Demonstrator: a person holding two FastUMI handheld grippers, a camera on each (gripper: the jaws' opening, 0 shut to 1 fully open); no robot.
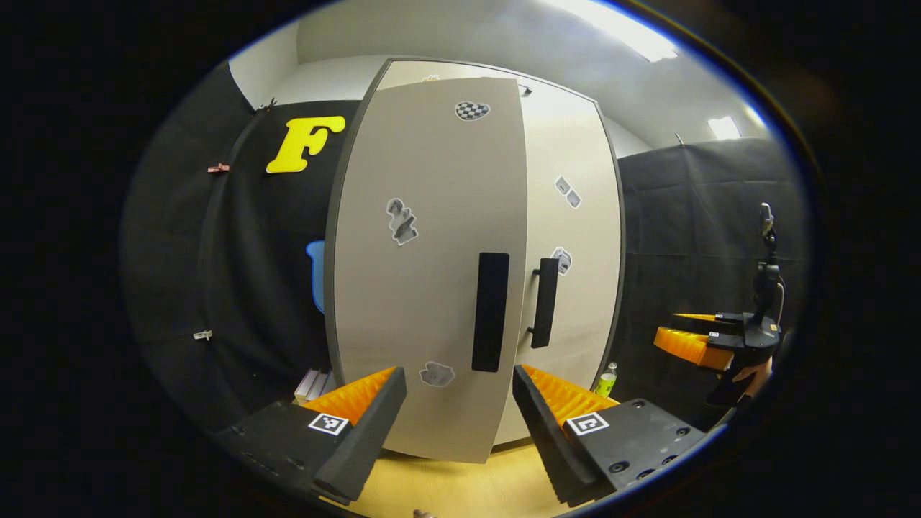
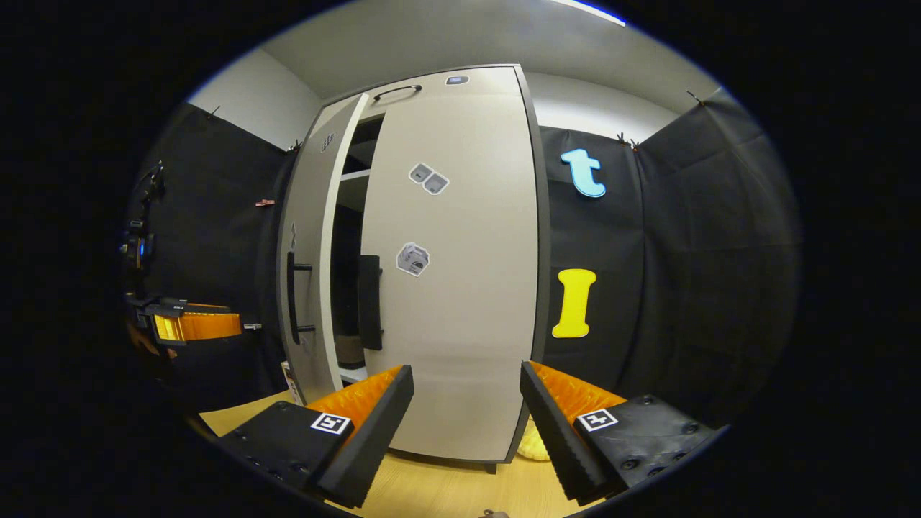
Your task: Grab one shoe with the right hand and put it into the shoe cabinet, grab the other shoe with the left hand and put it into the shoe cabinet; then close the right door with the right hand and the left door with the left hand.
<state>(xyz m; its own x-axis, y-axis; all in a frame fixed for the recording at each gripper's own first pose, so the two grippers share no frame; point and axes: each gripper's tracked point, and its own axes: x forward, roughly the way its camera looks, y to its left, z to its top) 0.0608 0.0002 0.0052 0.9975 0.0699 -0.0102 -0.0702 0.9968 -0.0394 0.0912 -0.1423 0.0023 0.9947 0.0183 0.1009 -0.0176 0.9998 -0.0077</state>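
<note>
In the left gripper view, the left gripper [image 1: 459, 403] is held with its fingers spread and nothing between them, facing the shoe cabinet [image 1: 475, 273], whose left door [image 1: 424, 273] stands ajar in front of the shut right door [image 1: 572, 244]. In the right gripper view, the right gripper [image 2: 466, 403] is likewise spread and empty before the right door [image 2: 460, 273], and the left door [image 2: 306, 273] is seen open; the shoes cannot be made out through the gap.

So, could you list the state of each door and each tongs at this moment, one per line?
Right door: closed.
Left door: partly open, with a gap showing the shelves inside.
Left tongs: open, empty, facing the left door.
Right tongs: open, empty, in front of the right door.
</note>
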